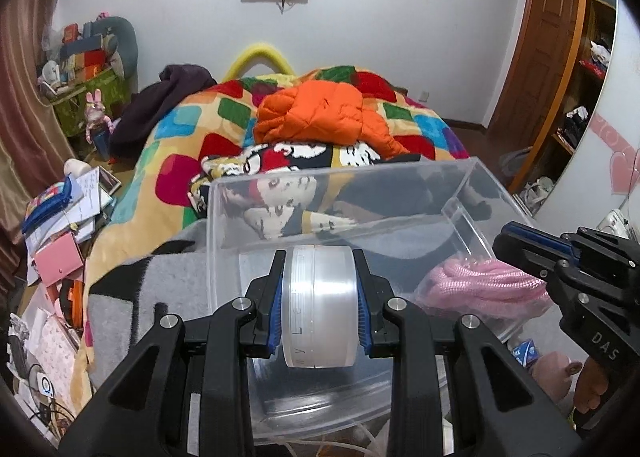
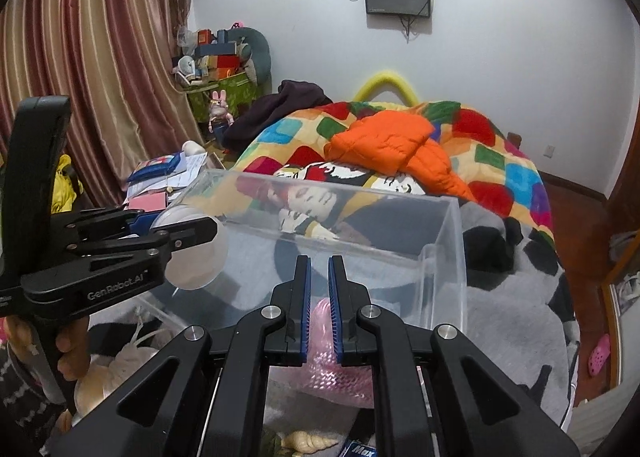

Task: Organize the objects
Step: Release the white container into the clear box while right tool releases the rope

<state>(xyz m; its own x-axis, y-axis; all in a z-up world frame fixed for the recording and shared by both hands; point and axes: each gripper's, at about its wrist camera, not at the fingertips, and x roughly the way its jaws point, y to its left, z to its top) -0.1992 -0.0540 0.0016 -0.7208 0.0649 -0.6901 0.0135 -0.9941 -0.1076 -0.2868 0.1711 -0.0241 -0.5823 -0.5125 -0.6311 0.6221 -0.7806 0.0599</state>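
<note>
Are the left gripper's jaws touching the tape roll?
Touching. Left wrist view: the left gripper has both jaws pressed against the sides of the tape roll.

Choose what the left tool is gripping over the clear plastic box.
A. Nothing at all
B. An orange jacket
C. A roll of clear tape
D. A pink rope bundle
C: the left tool is clamped on a roll of clear tape above the clear box.

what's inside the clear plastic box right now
Inside the clear plastic box only a pink rope bundle shows, in the right compartment. The left tongs hold a tape roll over it, hiding the floor beneath.
</note>
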